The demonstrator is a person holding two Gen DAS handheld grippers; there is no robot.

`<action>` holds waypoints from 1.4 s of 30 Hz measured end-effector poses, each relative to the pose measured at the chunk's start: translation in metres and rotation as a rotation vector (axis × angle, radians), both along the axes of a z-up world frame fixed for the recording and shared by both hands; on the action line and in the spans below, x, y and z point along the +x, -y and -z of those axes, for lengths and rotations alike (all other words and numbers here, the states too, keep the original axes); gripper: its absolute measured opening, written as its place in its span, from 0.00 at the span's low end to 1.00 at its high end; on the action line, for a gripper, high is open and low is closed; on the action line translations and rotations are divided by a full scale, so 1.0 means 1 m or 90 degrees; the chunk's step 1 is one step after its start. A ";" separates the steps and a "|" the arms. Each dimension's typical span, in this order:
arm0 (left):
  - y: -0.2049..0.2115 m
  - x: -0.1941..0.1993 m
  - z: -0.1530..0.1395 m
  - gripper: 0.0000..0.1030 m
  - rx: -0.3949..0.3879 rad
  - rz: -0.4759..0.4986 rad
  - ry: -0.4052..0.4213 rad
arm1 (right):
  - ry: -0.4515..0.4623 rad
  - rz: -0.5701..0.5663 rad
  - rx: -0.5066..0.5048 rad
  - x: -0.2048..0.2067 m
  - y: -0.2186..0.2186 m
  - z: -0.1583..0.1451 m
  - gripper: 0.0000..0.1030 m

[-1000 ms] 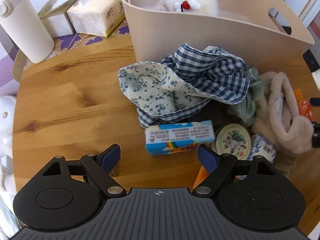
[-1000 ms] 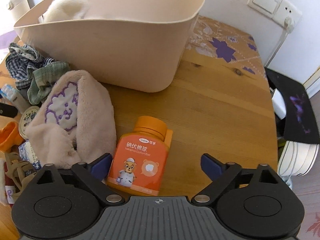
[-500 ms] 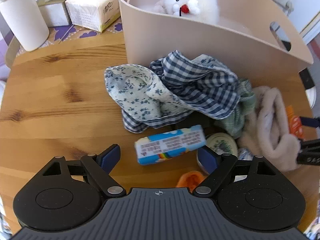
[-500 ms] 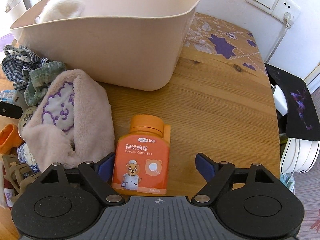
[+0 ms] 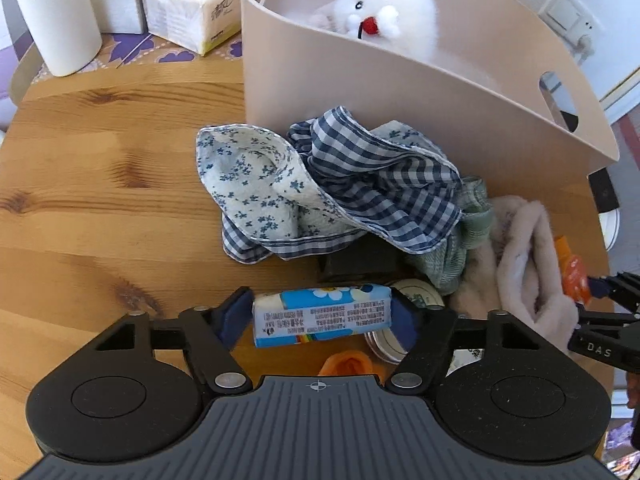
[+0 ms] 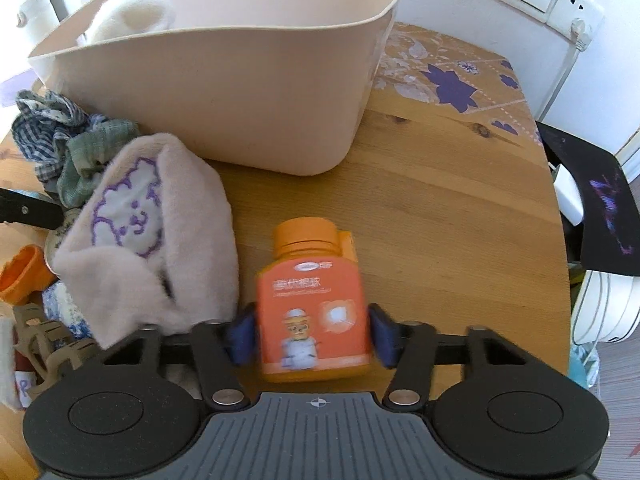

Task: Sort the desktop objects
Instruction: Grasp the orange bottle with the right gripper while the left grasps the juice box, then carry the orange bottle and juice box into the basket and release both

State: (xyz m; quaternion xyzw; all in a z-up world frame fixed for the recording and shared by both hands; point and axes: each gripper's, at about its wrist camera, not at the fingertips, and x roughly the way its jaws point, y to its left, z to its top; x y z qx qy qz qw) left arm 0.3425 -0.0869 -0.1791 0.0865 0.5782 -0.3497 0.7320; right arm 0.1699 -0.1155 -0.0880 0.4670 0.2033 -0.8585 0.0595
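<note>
On a wooden table (image 6: 460,200) near a beige basket (image 6: 240,92), the left gripper (image 5: 322,314) clamps a tissue pack (image 5: 322,316); the right gripper (image 6: 312,332) clamps an orange bottle (image 6: 312,304).

Lower centre of my frame: right gripper (image 6: 313,338), blue pads pressed against both sides of the orange bottle (image 6: 314,308). Left: plush cloth (image 6: 148,236). Upper centre: beige basket (image 6: 224,92) on wooden table (image 6: 440,208).
</note>
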 end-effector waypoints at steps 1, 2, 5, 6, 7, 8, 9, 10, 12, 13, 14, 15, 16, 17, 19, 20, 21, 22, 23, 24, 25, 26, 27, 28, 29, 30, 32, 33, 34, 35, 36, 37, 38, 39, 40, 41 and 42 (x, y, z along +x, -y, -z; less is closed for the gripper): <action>0.000 0.000 0.000 0.68 0.000 0.001 0.002 | 0.000 -0.001 0.001 0.000 0.000 0.000 0.50; -0.001 -0.001 -0.001 0.67 0.001 0.001 0.004 | 0.000 -0.003 0.003 0.001 0.000 0.000 0.50; -0.004 -0.001 -0.002 0.66 0.008 -0.001 0.013 | -0.005 -0.002 -0.006 0.004 -0.002 -0.002 0.50; -0.006 -0.001 -0.003 0.65 0.007 -0.003 0.014 | -0.006 -0.001 -0.009 0.005 -0.003 -0.002 0.50; -0.008 -0.001 -0.003 0.65 0.005 -0.006 0.013 | -0.008 -0.001 -0.011 0.007 -0.004 -0.003 0.50; -0.010 0.000 -0.004 0.65 0.003 -0.009 0.011 | -0.011 0.000 -0.012 0.009 -0.004 -0.005 0.50; -0.013 0.001 -0.004 0.64 0.001 -0.010 0.009 | -0.014 0.001 -0.015 0.011 -0.005 -0.006 0.49; -0.015 0.001 -0.005 0.64 -0.001 -0.011 0.008 | -0.017 0.003 -0.018 0.013 -0.006 -0.008 0.49; -0.021 0.001 -0.008 0.64 -0.004 -0.010 0.012 | -0.023 0.006 -0.021 0.019 -0.008 -0.012 0.49; -0.024 0.001 -0.009 0.64 -0.006 -0.011 0.012 | -0.025 0.008 -0.023 0.021 -0.009 -0.014 0.49; -0.027 0.003 -0.009 0.64 -0.008 -0.011 0.012 | -0.026 0.007 -0.025 0.024 -0.009 -0.016 0.49; -0.030 0.003 -0.010 0.64 -0.011 -0.013 0.013 | -0.027 0.007 -0.026 0.028 -0.008 -0.019 0.49; -0.033 0.003 -0.011 0.64 -0.014 -0.013 0.013 | -0.031 0.005 -0.027 0.031 -0.008 -0.021 0.49; -0.036 0.004 -0.013 0.64 -0.017 -0.014 0.015 | -0.035 0.005 -0.027 0.035 -0.008 -0.024 0.49; -0.041 0.003 -0.017 0.64 -0.022 -0.013 0.018 | -0.046 0.006 -0.032 0.042 -0.008 -0.029 0.49; -0.043 0.003 -0.019 0.64 -0.024 -0.011 0.021 | -0.051 0.008 -0.035 0.044 -0.008 -0.031 0.49; -0.044 0.001 -0.022 0.64 -0.025 -0.010 0.023 | -0.056 0.010 -0.040 0.047 -0.008 -0.033 0.49; -0.046 0.001 -0.024 0.64 -0.028 -0.010 0.025 | -0.062 0.013 -0.045 0.049 -0.008 -0.036 0.49; -0.048 0.000 -0.028 0.64 -0.032 -0.008 0.028 | -0.067 0.014 -0.048 0.050 -0.009 -0.038 0.49; -0.050 0.000 -0.031 0.64 -0.035 -0.007 0.031 | -0.073 0.014 -0.053 0.052 -0.008 -0.041 0.49; -0.051 0.000 -0.033 0.64 -0.039 -0.007 0.033 | -0.078 0.011 -0.058 0.054 -0.008 -0.044 0.49; -0.053 0.002 -0.035 0.64 -0.043 -0.008 0.036 | -0.083 0.010 -0.062 0.057 -0.007 -0.047 0.49; -0.054 0.002 -0.038 0.64 -0.047 -0.008 0.038 | -0.088 0.007 -0.066 0.059 -0.006 -0.050 0.49; -0.055 0.002 -0.042 0.64 -0.052 -0.007 0.041 | -0.094 0.003 -0.069 0.061 -0.005 -0.053 0.49; -0.057 0.002 -0.045 0.64 -0.056 -0.006 0.045 | -0.100 -0.001 -0.073 0.064 -0.003 -0.056 0.49; -0.057 0.003 -0.049 0.64 -0.061 -0.002 0.050 | -0.105 -0.005 -0.076 0.065 -0.001 -0.059 0.49; -0.058 0.004 -0.058 0.64 -0.071 0.004 0.062 | -0.120 -0.013 -0.079 0.069 0.002 -0.066 0.49; -0.057 0.006 -0.062 0.64 -0.077 0.004 0.068 | -0.127 -0.017 -0.081 0.071 0.005 -0.070 0.49; -0.058 0.008 -0.066 0.64 -0.084 0.004 0.072 | -0.132 -0.022 -0.086 0.073 0.008 -0.074 0.49; -0.058 0.010 -0.071 0.64 -0.092 0.003 0.076 | -0.139 -0.025 -0.090 0.075 0.010 -0.078 0.49; -0.058 0.012 -0.076 0.64 -0.099 0.002 0.081 | -0.146 -0.029 -0.093 0.076 0.013 -0.082 0.49; -0.058 0.013 -0.081 0.64 -0.106 0.001 0.086 | -0.152 -0.035 -0.096 0.077 0.016 -0.087 0.49; -0.058 0.015 -0.086 0.64 -0.114 0.001 0.093 | -0.158 -0.040 -0.099 0.077 0.018 -0.090 0.49; -0.058 0.016 -0.091 0.64 -0.119 0.001 0.099 | -0.162 -0.046 -0.102 0.077 0.021 -0.094 0.49; -0.057 0.017 -0.095 0.64 -0.124 0.000 0.105 | -0.165 -0.053 -0.104 0.076 0.025 -0.098 0.49; -0.057 0.019 -0.100 0.64 -0.127 -0.005 0.115 | -0.170 -0.062 -0.106 0.076 0.028 -0.101 0.49; -0.056 0.020 -0.104 0.64 -0.128 -0.011 0.128 | -0.174 -0.070 -0.106 0.075 0.032 -0.105 0.49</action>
